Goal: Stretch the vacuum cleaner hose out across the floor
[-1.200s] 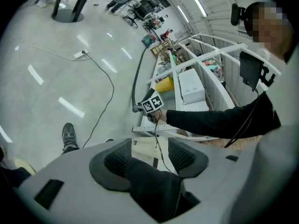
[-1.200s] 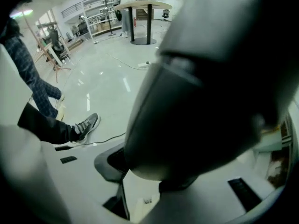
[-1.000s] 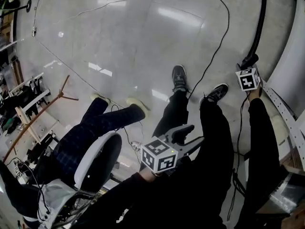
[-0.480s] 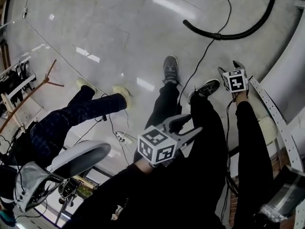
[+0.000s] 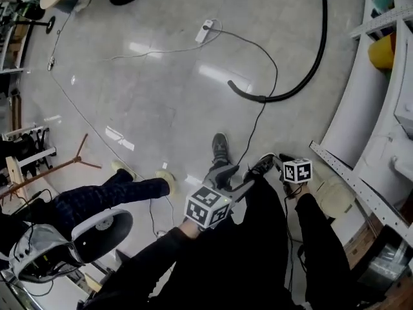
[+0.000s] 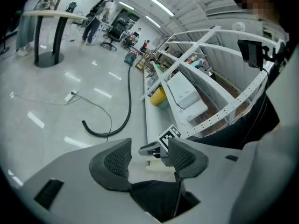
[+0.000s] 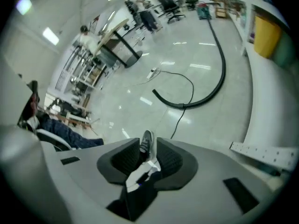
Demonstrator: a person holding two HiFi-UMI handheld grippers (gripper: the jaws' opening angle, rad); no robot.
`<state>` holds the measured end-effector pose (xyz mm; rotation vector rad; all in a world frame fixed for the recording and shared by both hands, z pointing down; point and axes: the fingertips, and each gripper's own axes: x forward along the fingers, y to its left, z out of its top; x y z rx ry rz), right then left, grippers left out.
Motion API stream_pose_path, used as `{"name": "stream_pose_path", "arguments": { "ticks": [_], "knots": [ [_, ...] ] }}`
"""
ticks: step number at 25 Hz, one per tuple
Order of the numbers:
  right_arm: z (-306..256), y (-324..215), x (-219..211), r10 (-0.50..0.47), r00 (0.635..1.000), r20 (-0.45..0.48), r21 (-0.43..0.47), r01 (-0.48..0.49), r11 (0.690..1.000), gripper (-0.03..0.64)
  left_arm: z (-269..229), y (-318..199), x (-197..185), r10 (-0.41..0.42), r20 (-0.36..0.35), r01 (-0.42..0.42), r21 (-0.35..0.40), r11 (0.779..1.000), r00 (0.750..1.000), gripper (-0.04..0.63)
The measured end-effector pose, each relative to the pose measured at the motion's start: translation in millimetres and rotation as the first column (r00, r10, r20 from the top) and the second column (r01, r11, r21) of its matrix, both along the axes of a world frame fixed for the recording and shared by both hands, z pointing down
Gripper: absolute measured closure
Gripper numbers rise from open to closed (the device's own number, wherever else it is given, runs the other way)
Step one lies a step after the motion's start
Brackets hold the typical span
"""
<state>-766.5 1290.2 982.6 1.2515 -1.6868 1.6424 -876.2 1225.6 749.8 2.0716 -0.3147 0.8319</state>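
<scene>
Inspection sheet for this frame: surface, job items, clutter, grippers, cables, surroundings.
Surface: glossy grey floor.
Job's things: black hose lies curved on the floor, in neither gripper.
Clutter: power strip on the floor; seated person's legs at left.
Grippers: left gripper open, empty; right gripper has just been closing, narrow gap left, nothing gripped.
Cables: thin cable runs from the strip, across the hose, toward the shoes.
Surroundings: white shelving at right, yellow container on it.
</scene>
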Motion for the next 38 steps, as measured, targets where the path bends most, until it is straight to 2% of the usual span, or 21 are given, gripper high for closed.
{"name": "stream_pose_path", "arguments": {
  "ticks": [2, 3, 6, 8, 10, 13, 14, 16, 18, 19, 20, 22, 23, 25, 28, 30, 32, 38],
  "knots": [
    [-51.0, 1.8, 1.7, 0.130, 0.990, 0.058, 0.028, -0.131, 0.991, 0.553, -40.1, -5.9, 9.9, 0.018, -0.025, -0.017, 0.028, 0.999, 1.000, 0.336],
    [-76.1, -2.4, 4.1, 0.177, 0.981, 0.076, 0.061, -0.182, 0.981, 0.566, -60.0, -10.2, 15.6, 0.025, -0.043, -0.023, 0.047, 0.999, 0.999, 0.336],
    [-152.2, -2.4, 1.2, 0.230, 0.968, 0.102, 0.167, -0.244, 0.955, 0.583, -114.6, -7.0, 23.2, 0.068, -0.071, -0.060, 0.099, 0.993, 0.995, 0.336],
    [-202.3, -22.0, 9.2, 0.224, 0.971, 0.082, 0.277, -0.238, 0.931, 0.594, -141.2, -16.6, 33.2, 0.107, -0.089, -0.092, 0.161, 0.983, 0.990, 0.336],
    [-255.9, -51.5, 24.9, 0.220, 0.975, 0.039, 0.399, -0.217, 0.891, 0.595, -165.1, -35.5, 46.0, 0.141, -0.108, -0.112, 0.234, 0.966, 0.984, 0.336],
    [-340.1, -55.9, 23.4, 0.215, 0.975, -0.052, 0.521, -0.157, 0.839, 0.595, -205.4, -39.6, 36.6, 0.162, -0.126, -0.117, 0.307, 0.944, 0.979, 0.342],
    [-366.1, -57.2, 24.1, 0.216, 0.972, -0.096, 0.561, -0.127, 0.818, 0.595, -218.6, -42.3, 31.5, 0.166, -0.140, -0.109, 0.345, 0.932, 0.976, 0.380],
    [-414.0, -66.1, 34.8, 0.228, 0.956, -0.187, 0.637, -0.058, 0.768, 0.595, -242.3, -52.6, 26.1, 0.174, -0.178, -0.080, 0.440, 0.894, 0.969, 0.450],
    [-461.9, -78.5, 46.8, 0.249, 0.942, -0.226, 0.705, -0.019, 0.709, 0.595, -263.8, -63.6, 23.1, 0.167, -0.225, -0.030, 0.509, 0.860, 0.960, 0.502],
    [-484.3, -84.6, 51.1, 0.261, 0.941, -0.214, 0.734, -0.022, 0.679, 0.595, -273.2, -68.1, 22.8, 0.156, -0.259, -0.001, 0.514, 0.858, 0.953, 0.538],
    [-502.2, -89.3, 55.0, 0.275, 0.943, -0.188, 0.758, -0.038, 0.651, 0.595, -281.1, -71.4, 24.7, 0.147, -0.298, 0.021, 0.496, 0.868, 0.943, 0.568],
    [-526.4, -93.3, 61.1, 0.305, 0.943, -0.134, 0.792, -0.084, 0.605, 0.595, -294.2, -74.1, 33.9, 0.147, -0.373, 0.032, 0.434, 0.900, 0.916, 0.575],
    [-536.5, -92.9, 61.8, 0.319, 0.940, -0.116, 0.805, -0.099, 0.584, 0.595, -299.5, -73.6, 38.6, 0.157, -0.395, 0.024, 0.417, 0.908, 0.905, 0.575],
    [-554.9, -90.0, 58.3, 0.338, 0.936, -0.096, 0.830, -0.112, 0.546, 0.595, -307.2, -71.3, 43.8, 0.192, -0.403, 0.002, 0.434, 0.901, 0.895, 0.577],
    [-574.8, -85.0, 49.3, 0.354, 0.930, -0.097, 0.860, -0.101, 0.501, 0.595, -312.7, -68.4, 44.7, 0.242, -0.380, -0.028, 0.488, 0.872, 0.893, 0.575],
    [-581.0, -83.8, 43.5, 0.360, 0.926, -0.111, 0.872, -0.082, 0.482, 0.595, -312.2, -68.1, 42.2, 0.250, -0.367, -0.037, 0.500, 0.865, 0.896, 0.575],
    [-583.7, -84.6, 37.8, 0.352, 0.927, -0.128, 0.880, -0.057, 0.471, 0.595, -310.5, -68.1, 40.1, 0.238, -0.367, -0.030, 0.491, 0.871, 0.899, 0.575],
    [-584.8, -88.6, 30.2, 0.313, 0.940, -0.138, 0.886, -0.024, 0.463, 0.595, -304.0, -65.9, 39.0, 0.215, -0.325, -0.034, 0.481, 0.876, 0.921, 0.575]
  ]
}}
